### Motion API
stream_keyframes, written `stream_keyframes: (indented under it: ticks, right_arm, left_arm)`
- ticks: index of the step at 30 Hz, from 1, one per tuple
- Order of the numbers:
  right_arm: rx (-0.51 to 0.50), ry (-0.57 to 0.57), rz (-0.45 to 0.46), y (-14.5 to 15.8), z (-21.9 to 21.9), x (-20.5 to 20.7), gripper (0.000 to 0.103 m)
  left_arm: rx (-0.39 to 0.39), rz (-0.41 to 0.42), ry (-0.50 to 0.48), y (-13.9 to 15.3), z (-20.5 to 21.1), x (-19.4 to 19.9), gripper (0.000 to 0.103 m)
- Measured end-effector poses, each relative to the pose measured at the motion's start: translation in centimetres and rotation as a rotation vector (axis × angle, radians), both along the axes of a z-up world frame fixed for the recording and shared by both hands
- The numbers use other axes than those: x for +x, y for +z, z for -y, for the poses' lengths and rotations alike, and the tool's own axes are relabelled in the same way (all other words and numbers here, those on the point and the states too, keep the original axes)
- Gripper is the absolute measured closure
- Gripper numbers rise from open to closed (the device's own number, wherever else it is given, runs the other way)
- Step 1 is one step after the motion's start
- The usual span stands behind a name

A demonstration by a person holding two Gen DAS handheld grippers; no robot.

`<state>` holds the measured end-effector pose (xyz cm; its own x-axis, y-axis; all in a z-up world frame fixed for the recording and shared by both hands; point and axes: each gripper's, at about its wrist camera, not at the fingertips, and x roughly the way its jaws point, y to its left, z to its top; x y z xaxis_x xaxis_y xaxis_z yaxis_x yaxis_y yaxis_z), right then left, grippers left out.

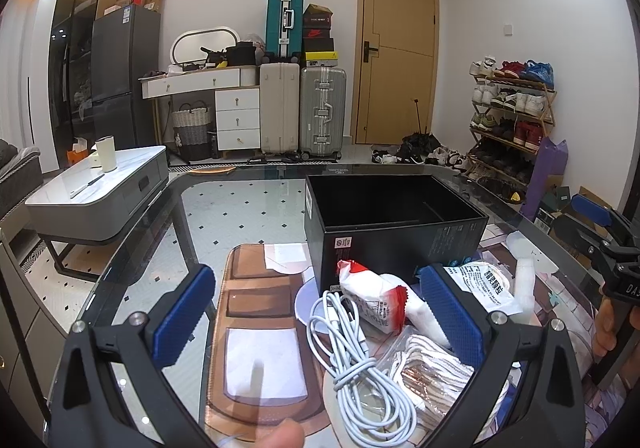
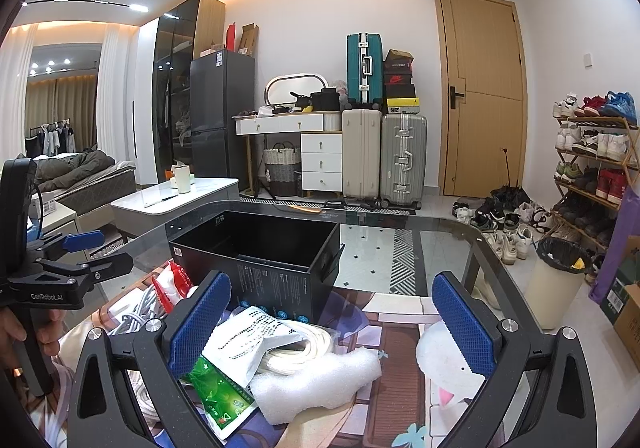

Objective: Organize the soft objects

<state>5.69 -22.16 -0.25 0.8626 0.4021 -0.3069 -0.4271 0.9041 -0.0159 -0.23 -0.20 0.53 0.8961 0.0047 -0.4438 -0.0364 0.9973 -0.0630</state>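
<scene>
An open black box (image 1: pixel 394 232) (image 2: pixel 276 260) stands on the glass table, nothing visible inside. In front of it lies a pile: a coiled white cable (image 1: pixel 352 364), a red-and-white packet (image 1: pixel 374 298) (image 2: pixel 170 288), a white printed pouch (image 1: pixel 486 286) (image 2: pixel 256 340), a clear bag of cream cord (image 1: pixel 430 376), a white foam piece (image 2: pixel 316 384) and a green packet (image 2: pixel 218 394). My left gripper (image 1: pixel 316 316) is open above the cable and red packet. My right gripper (image 2: pixel 332 324) is open over the pouch and foam. Neither holds anything.
A printed mat (image 1: pixel 256 328) covers part of the glass table (image 1: pixel 224 203). A low white coffee table (image 1: pixel 100 183) stands to the left, a bin (image 2: pixel 554 280) and shoe rack (image 2: pixel 596 167) to the right. Suitcases (image 1: pixel 302 111) line the far wall.
</scene>
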Motion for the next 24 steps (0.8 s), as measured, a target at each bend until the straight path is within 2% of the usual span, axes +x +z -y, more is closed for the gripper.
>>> stream_keyframes:
  ticks: [5,24]
  right_arm:
    - [-0.001,-0.007,-0.004,0.05,-0.02,0.28,0.0]
    - [0.006,-0.007,-0.001,0.06,0.27,0.17,0.001]
  left_arm:
    - [-0.007,0.013,0.001,0.03,-0.2,-0.11,0.0]
    - [0.048,0.059,-0.004,0.12,0.6,-0.7,0.0]
